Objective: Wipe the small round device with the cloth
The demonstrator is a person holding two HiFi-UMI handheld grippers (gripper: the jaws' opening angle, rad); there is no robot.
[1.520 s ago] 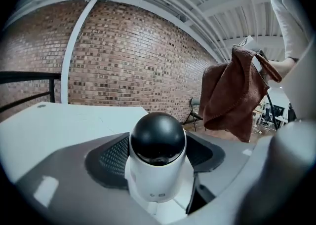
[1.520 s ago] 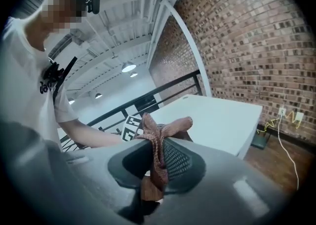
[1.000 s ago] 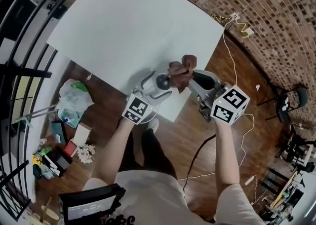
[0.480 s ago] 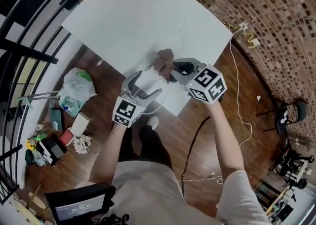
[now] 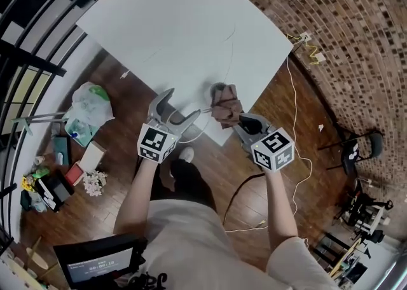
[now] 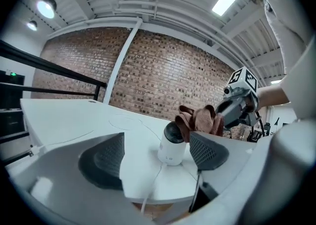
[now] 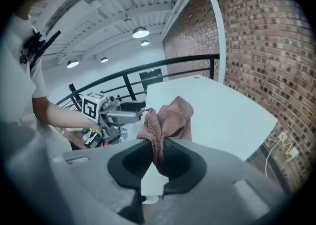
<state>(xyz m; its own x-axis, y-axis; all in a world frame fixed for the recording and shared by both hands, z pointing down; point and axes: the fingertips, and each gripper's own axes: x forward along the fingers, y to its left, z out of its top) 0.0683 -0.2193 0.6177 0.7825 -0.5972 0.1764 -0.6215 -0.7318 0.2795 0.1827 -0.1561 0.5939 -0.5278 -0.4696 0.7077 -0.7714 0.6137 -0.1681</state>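
**Wipe in hand: cloth at the device's top, device not steadied**

Position. The small round device, a white body with a dark top, stands upright on the white table near its front edge. A white cable runs from its base over that edge.

Grippers. The right gripper has its jaws closed on a lower fold of the brown cloth, and the loose bunch stands out beyond them. The left gripper has its jaws wide apart and holds nothing. The device stands beyond those jaws, touched by neither.

Contact. In the left gripper view the cloth seems to lie against the far side of the dark top, though the overlap may be only a matter of angle.

Recommendation. The device looks light and sits close to the edge. In my judgement the open left jaws should close gently round the white base, clear of the cable. The bunched cloth can then be drawn across the top and round the sides under light pressure, stroking away from the table edge.

Markings. The marker cube bears black-and-white square patterns only. Small marks low on the device's body are too small to read, and no brand is legible.
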